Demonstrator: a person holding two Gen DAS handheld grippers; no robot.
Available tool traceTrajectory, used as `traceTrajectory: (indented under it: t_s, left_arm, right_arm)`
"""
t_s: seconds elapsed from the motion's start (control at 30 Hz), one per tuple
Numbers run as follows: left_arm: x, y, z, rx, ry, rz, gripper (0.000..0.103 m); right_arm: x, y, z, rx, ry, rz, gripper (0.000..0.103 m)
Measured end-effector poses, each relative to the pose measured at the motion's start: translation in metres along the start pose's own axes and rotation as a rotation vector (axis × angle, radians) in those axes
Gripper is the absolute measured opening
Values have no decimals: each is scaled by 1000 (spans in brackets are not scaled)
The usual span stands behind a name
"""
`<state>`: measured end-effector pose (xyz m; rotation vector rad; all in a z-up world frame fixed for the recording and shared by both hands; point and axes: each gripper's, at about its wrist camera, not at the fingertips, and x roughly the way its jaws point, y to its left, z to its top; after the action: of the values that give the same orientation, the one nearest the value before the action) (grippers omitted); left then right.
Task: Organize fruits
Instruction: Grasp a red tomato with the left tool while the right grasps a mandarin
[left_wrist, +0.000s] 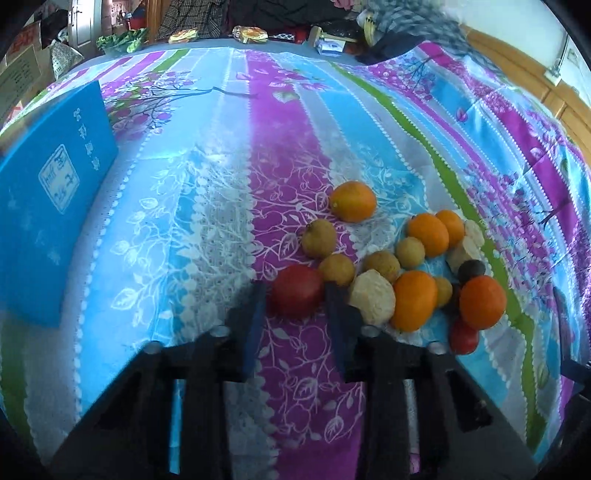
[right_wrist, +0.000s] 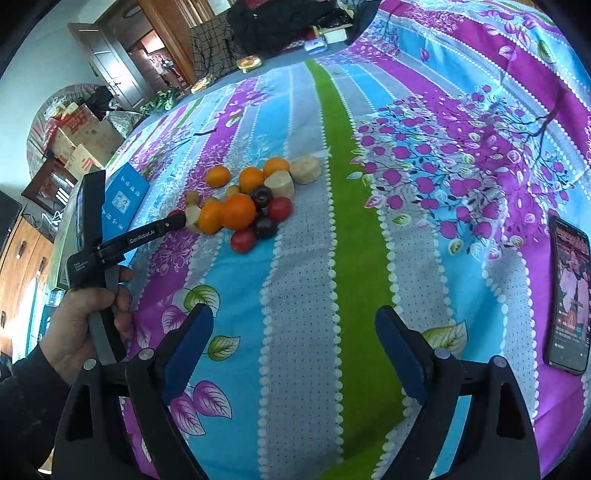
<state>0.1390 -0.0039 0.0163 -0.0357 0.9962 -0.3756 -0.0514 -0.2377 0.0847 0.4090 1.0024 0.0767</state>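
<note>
A heap of small fruits lies on the patterned bedsheet: oranges (left_wrist: 413, 300), tan round fruits (left_wrist: 318, 238), pale peeled chunks (left_wrist: 372, 296), dark plums (right_wrist: 264, 226) and red tomatoes (right_wrist: 243, 239). My left gripper (left_wrist: 295, 295) has its fingers on either side of a red tomato (left_wrist: 297, 290) at the heap's left edge, jaws close to it, not clearly pressing. In the right wrist view the left gripper (right_wrist: 176, 220) reaches into the heap from the left. My right gripper (right_wrist: 293, 325) is open and empty, hovering well short of the heap.
A blue booklet (left_wrist: 51, 199) lies on the sheet at the left, also in the right wrist view (right_wrist: 122, 201). A phone (right_wrist: 569, 295) lies at the right. Boxes, furniture and clothes stand beyond the bed's far edge.
</note>
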Motion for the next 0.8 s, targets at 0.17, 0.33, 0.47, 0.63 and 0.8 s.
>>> traceTrajectory:
  t_s: [0.17, 0.33, 0.47, 0.63, 0.8]
  left_arm:
    - [-12, -5, -3, 3, -23, 25, 29]
    - [-44, -11, -12, -20, -55, 44, 29]
    - [-64, -11, -18, -46, -75, 66, 29]
    - [-74, -11, -18, -61, -84, 70, 29]
    - [-72, -13, -16, -68, -80, 73, 29]
  right_arm:
    - [11, 6, 6, -34, 0, 25, 72]
    - [33, 25, 24, -92, -23, 63, 71]
    - [56, 47, 40, -164, -46, 72, 71]
    - [85, 70, 56, -258, -61, 6, 70]
    - [109, 78, 62, -289, -35, -75, 55]
